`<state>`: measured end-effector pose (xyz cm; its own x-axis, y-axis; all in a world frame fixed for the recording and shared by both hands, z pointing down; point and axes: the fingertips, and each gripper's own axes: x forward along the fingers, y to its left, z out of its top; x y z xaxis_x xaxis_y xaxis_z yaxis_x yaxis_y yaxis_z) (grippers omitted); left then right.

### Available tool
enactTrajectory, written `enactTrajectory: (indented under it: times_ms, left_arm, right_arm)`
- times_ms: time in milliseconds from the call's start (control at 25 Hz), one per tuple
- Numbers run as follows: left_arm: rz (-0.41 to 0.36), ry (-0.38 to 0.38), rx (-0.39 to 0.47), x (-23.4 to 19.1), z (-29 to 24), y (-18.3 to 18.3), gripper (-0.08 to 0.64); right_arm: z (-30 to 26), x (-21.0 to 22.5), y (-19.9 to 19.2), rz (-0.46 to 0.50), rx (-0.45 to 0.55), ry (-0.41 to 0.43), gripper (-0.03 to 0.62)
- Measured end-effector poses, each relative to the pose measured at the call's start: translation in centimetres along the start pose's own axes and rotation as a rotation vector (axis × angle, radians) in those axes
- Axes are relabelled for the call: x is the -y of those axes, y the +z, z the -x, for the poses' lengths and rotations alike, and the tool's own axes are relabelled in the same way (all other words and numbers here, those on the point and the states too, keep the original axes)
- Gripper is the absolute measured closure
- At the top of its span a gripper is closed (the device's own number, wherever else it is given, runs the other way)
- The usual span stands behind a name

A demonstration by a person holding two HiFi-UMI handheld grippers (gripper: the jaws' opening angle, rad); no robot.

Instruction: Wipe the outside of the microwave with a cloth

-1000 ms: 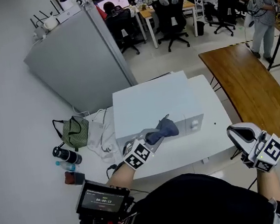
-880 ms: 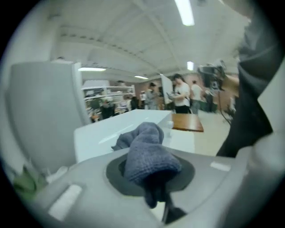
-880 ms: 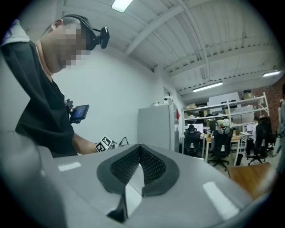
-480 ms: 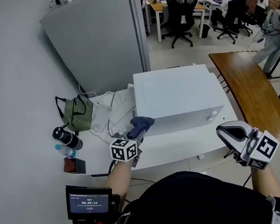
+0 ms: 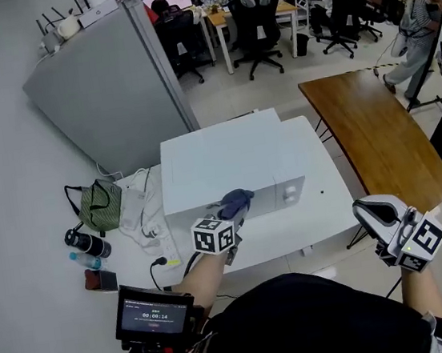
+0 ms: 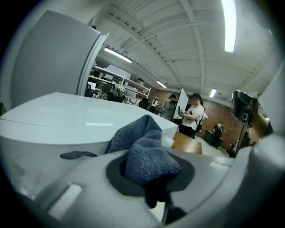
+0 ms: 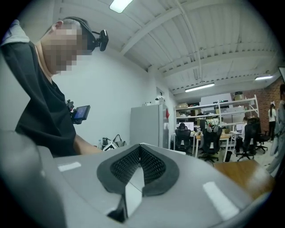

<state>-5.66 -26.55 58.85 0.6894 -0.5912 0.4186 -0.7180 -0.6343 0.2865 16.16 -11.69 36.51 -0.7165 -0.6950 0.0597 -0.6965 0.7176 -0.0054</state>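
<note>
A white microwave [image 5: 219,160] stands on the white table [image 5: 293,235], its front face toward me. My left gripper [image 5: 228,221] is shut on a blue-grey cloth [image 5: 236,203], which rests against the microwave's front face near the top edge. In the left gripper view the cloth [image 6: 144,153] bulges out between the jaws, with the microwave's top [image 6: 71,118] just behind it. My right gripper [image 5: 374,213] hangs off the table's right front corner, away from the microwave, shut and holding nothing; its pads [image 7: 156,167] meet in the right gripper view.
A green bag [image 5: 100,205], white cables [image 5: 147,214], bottles [image 5: 85,244] and a small dark box [image 5: 99,280] lie left of the microwave. A grey cabinet [image 5: 105,90] stands behind. A brown wooden table [image 5: 369,132] is at the right. People sit and stand at desks beyond.
The left gripper with the cloth has moved from the microwave's lower left corner back rightward onto its front face. The head view has swung. The right gripper has stayed at the table's right corner.
</note>
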Motion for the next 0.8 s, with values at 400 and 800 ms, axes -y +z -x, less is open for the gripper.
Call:
enactTrajectory:
  times_ms: [400, 800]
  left_arm:
    - [-0.104, -0.114, -0.114, 13.4, -13.6, 1.7, 0.505]
    - [-0.058, -0.13, -0.055, 8.8, -5.5, 0.5, 0.505]
  right_arm:
    - [11.7, 9.7, -0.9, -0.035, 0.022, -0.094, 0.588]
    - [6.3, 3.8, 0.5, -0.005, 0.014, -0.076, 0.588]
